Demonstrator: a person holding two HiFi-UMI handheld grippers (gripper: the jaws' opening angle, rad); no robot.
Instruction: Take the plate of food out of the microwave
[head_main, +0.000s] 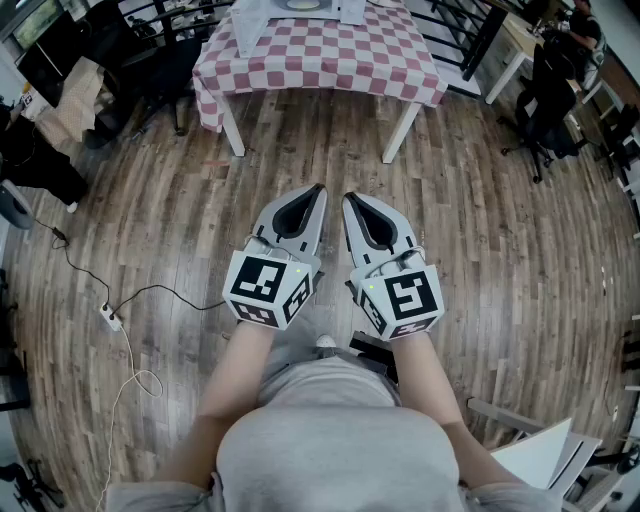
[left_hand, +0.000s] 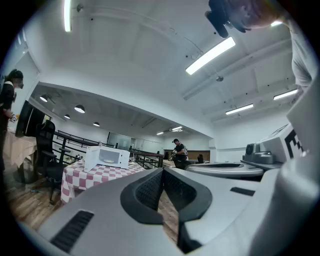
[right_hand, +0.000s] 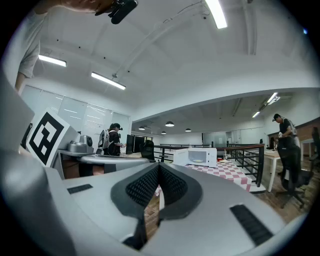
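The person stands on a wooden floor (head_main: 150, 200), well apart from a desk (head_main: 405, 125) covered with a red-and-white checkered cloth (head_main: 320, 60). Both arms reach forward, and the two claws sit side by side, just beside each other, with their tips aimed toward the desk.

The left claw (head_main: 319, 188) is clenched. Its own view shows the dark ribbed pads pressed together at the tip, with nothing between them. The right claw (head_main: 347, 197) is clenched in the same way and is also empty.

The white microwave (right_hand: 196, 156) sits on the checkered cloth at the far end of the desk. The plate (right_hand: 198, 161) is inside its lit cavity and looks like a small pale disc; the food on it is too small to make out. The door seems to be swung open on the microwave's left side, though the distance makes that hard to confirm.

On the floor to the person's left lies a white power strip (head_main: 110, 318) with a cable trailing from it. A black office chair (head_main: 545, 110) stands off to the right of the desk.
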